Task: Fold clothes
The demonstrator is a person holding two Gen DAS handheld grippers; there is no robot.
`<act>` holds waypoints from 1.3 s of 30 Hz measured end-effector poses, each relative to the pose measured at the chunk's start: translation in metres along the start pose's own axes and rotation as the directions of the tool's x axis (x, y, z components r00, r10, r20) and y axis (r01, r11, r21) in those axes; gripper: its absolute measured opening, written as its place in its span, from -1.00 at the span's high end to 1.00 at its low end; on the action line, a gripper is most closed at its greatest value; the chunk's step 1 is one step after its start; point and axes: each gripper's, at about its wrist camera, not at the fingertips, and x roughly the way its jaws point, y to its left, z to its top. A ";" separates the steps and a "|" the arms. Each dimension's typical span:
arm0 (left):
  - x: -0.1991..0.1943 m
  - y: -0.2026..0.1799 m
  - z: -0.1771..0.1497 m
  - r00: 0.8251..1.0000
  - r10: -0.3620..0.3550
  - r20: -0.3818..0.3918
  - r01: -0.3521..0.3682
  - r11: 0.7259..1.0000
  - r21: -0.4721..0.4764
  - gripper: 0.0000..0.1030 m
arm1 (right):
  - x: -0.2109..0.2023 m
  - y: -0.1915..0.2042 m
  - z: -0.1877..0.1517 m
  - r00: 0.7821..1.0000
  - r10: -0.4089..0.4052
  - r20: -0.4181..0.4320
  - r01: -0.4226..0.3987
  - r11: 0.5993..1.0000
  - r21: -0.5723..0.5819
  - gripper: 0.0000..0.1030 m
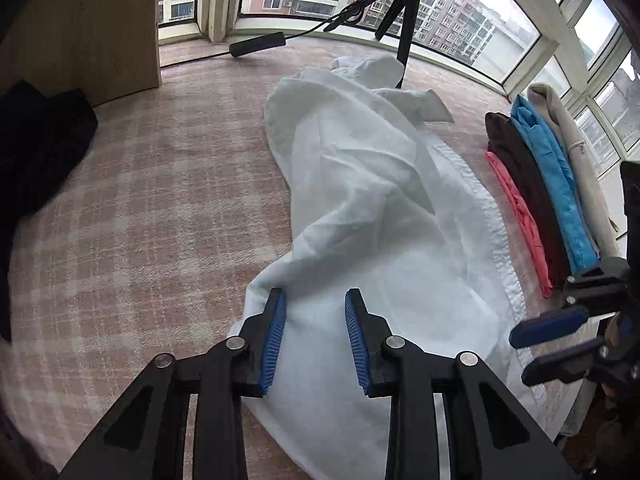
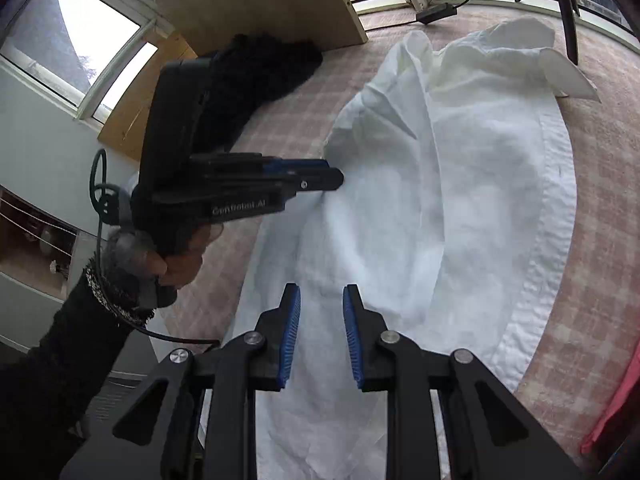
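A white shirt (image 1: 372, 200) lies crumpled lengthwise on the pink plaid surface (image 1: 160, 200), collar at the far end; it also fills the right wrist view (image 2: 460, 200). My left gripper (image 1: 316, 300) is open just above the shirt's near left edge, empty. It shows from the side in the right wrist view (image 2: 332, 174) at the shirt's left edge. My right gripper (image 2: 320, 292) is open over the shirt's near end, empty. It shows at the right edge of the left wrist view (image 1: 520, 354).
A stack of folded clothes (image 1: 540, 184), pink, brown, blue and beige, lies to the right. A dark garment (image 1: 36, 148) lies at far left by a wooden panel (image 1: 88, 28). A tripod (image 1: 404, 12) and cable box (image 1: 256, 44) stand by the windows.
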 end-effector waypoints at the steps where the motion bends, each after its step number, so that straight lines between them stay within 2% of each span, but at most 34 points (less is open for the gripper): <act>1: -0.005 0.004 -0.001 1.000 0.007 0.004 -0.007 1.000 0.002 0.78 | 0.014 0.002 -0.010 0.998 -0.061 -0.032 0.061 0.998 -0.006 0.57; 3: -0.031 0.008 -0.006 0.999 0.045 0.026 -0.046 0.999 0.012 0.70 | 0.023 -0.002 -0.033 0.995 -0.088 -0.053 0.091 0.994 0.060 0.57; 5: -0.074 0.010 -0.022 0.997 0.038 0.065 -0.041 0.999 0.035 0.45 | -0.005 0.001 -0.058 0.995 -0.093 -0.026 0.096 0.988 0.119 0.57; 6: -0.094 0.010 -0.035 0.997 0.017 0.071 -0.021 0.999 0.045 0.38 | -0.025 0.004 -0.079 0.993 -0.117 0.022 0.113 0.982 0.152 0.50; 7: -0.112 0.009 -0.051 0.998 -0.003 0.067 -0.001 0.999 0.053 0.21 | -0.044 0.006 -0.099 0.987 -0.142 0.069 0.128 0.974 0.185 0.36; 8: -0.129 0.007 -0.068 0.998 -0.026 0.060 0.023 0.998 0.059 0.08 | -0.063 0.009 -0.120 0.979 -0.169 0.114 0.141 0.966 0.219 -0.06; 9: -0.143 0.003 -0.090 0.997 -0.057 0.045 0.054 0.996 0.064 0.05 | -0.082 0.011 -0.140 0.968 -0.196 0.158 0.152 0.956 0.252 -0.44; 10: -0.151 -0.002 -0.112 0.996 -0.085 0.024 0.084 0.994 0.064 -0.03 | -0.089 0.013 -0.164 0.958 -0.222 0.182 0.166 0.945 0.281 -0.49; 13: -0.146 -0.023 -0.167 0.990 -0.131 -0.059 0.135 0.989 0.068 -0.07 | -0.082 0.014 -0.214 0.941 -0.310 0.138 0.247 0.905 0.347 -0.48; 15: -0.126 -0.034 -0.189 0.987 -0.119 -0.111 0.128 0.989 0.078 -0.06 | -0.070 0.011 -0.230 0.926 -0.364 0.097 0.308 0.879 0.363 -0.48; 19: -0.089 -0.043 -0.216 0.979 -0.076 -0.189 0.091 0.993 0.072 -0.05 | -0.054 0.021 -0.240 0.906 -0.412 0.099 0.361 0.874 0.326 -0.48; 20: -0.086 -0.045 -0.221 0.978 -0.086 -0.192 0.101 0.992 0.072 -0.08 | -0.052 0.026 -0.241 0.903 -0.418 0.101 0.371 0.876 0.307 -0.42; 22: -0.088 -0.054 -0.228 0.973 -0.140 -0.182 0.158 0.984 0.088 -0.06 | -0.047 0.037 -0.243 0.904 -0.414 0.104 0.377 0.889 0.261 -0.17; 23: -0.088 -0.060 -0.231 0.971 -0.158 -0.178 0.179 0.978 0.105 0.07 | -0.045 0.043 -0.245 0.908 -0.404 0.106 0.372 0.898 0.235 -0.01; 24: -0.088 -0.068 -0.234 0.970 -0.166 -0.175 0.191 0.972 0.135 0.20 | -0.043 0.046 -0.245 0.911 -0.400 0.102 0.373 0.903 0.213 0.18; 25: -0.088 -0.075 -0.238 0.969 -0.174 -0.173 0.202 0.965 0.164 0.25 | -0.040 0.048 -0.245 0.919 -0.384 0.093 0.360 0.911 0.203 0.32; 26: -0.088 -0.082 -0.241 0.971 -0.173 -0.166 0.204 0.960 0.193 0.32 | -0.041 0.045 -0.245 0.927 -0.363 0.091 0.338 0.916 0.215 0.64; 27: -0.088 -0.086 -0.243 0.973 -0.168 -0.159 0.200 0.956 0.214 0.37 | -0.041 0.042 -0.245 0.936 -0.342 0.088 0.315 0.922 0.227 0.79; 30: -0.090 -0.078 -0.245 0.966 -0.203 -0.163 0.231 0.956 0.180 0.51 | -0.045 0.032 -0.247 0.957 -0.277 0.082 0.247 0.932 0.264 0.85; 31: -0.092 -0.073 -0.246 0.958 -0.229 -0.172 0.256 0.954 0.154 0.63 | -0.049 0.030 -0.249 0.964 -0.255 0.081 0.223 0.934 0.279 0.86; 32: -0.093 -0.066 -0.247 0.949 -0.260 -0.179 0.283 0.951 0.122 0.83 | -0.057 0.026 -0.252 0.969 -0.227 0.094 0.189 0.933 0.305 0.87; 33: -0.095 -0.060 -0.247 0.939 -0.293 -0.182 0.312 0.946 0.090 0.91 | -0.065 0.023 -0.256 0.974 -0.200 0.107 0.155 0.931 0.331 0.88; 36: -0.114 -0.051 -0.240 0.916 -0.371 -0.155 0.380 0.924 0.035 0.94 | -0.091 0.023 -0.252 0.978 -0.112 0.175 0.035 0.921 0.389 0.89; 39: -0.142 -0.049 -0.220 0.904 -0.415 -0.103 0.420 0.907 0.034 0.95 | -0.124 0.032 -0.241 0.961 -0.043 0.272 -0.071 0.916 0.395 0.90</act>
